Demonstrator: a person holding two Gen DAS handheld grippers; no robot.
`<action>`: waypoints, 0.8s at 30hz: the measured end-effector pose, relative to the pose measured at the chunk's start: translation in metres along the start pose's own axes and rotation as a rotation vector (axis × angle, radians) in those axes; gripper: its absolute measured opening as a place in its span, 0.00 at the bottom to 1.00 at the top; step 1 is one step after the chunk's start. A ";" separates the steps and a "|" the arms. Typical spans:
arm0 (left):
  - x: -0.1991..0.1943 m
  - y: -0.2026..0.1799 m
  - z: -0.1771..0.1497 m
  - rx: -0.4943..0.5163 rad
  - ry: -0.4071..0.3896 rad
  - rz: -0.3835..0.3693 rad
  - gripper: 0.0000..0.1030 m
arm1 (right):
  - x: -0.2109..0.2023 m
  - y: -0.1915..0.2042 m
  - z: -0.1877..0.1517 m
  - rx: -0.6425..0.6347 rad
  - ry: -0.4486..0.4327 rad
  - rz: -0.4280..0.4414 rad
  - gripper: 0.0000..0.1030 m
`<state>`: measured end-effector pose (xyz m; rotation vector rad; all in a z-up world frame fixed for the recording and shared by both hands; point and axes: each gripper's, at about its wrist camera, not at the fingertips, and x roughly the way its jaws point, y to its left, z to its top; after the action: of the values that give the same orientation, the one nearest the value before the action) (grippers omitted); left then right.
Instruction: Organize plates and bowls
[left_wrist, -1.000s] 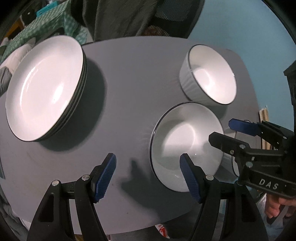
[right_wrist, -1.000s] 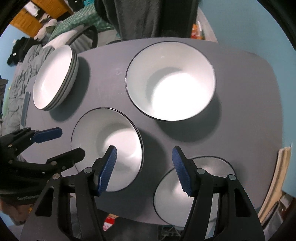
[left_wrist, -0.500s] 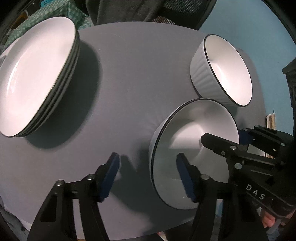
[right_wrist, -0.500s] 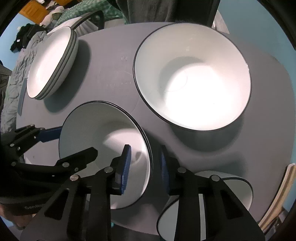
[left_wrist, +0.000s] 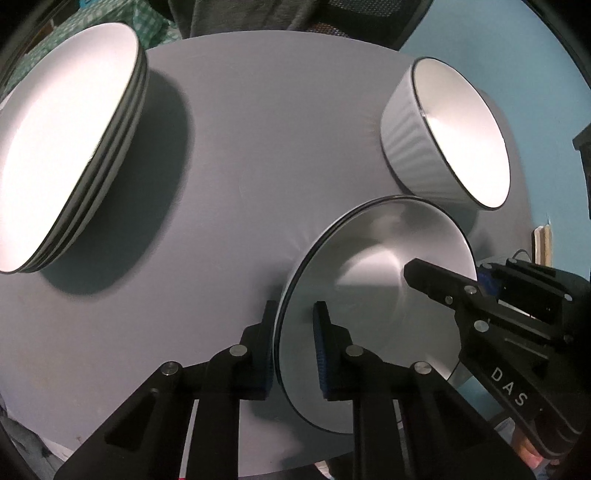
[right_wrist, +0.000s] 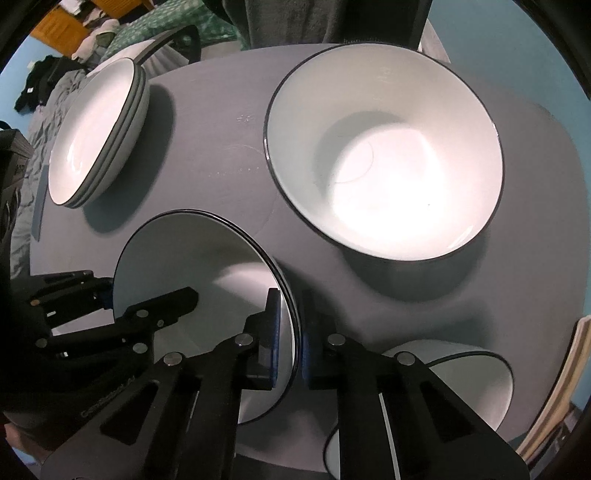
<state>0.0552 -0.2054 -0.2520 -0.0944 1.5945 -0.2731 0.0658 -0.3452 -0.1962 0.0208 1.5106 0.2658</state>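
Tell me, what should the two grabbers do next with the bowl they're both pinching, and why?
Probably lift it straight up together. The left gripper and right gripper each clamp opposite rims of the same bowl, which looks stacked on a second bowl.

Bowls (right_wrist: 384, 155) white, black-rimmed; ribbed bowl (left_wrist: 413, 140) white outside; table (left_wrist: 240, 147) grey; gripper pads (left_wrist: 319, 350) blue; wall (left_wrist: 517, 44) teal.

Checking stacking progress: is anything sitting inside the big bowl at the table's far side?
No, the big bowl shows only its bare white inside.
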 end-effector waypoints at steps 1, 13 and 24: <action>-0.002 0.001 0.004 -0.003 0.000 0.000 0.17 | 0.000 0.001 -0.001 0.005 0.004 0.009 0.09; -0.008 0.009 0.007 -0.022 0.006 -0.009 0.15 | 0.006 -0.001 -0.003 0.054 0.052 0.069 0.10; -0.021 0.001 0.026 0.005 0.009 -0.021 0.12 | -0.022 0.010 0.000 0.108 0.026 0.057 0.08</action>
<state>0.0821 -0.2027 -0.2325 -0.1061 1.6028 -0.2938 0.0636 -0.3401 -0.1725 0.1463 1.5509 0.2307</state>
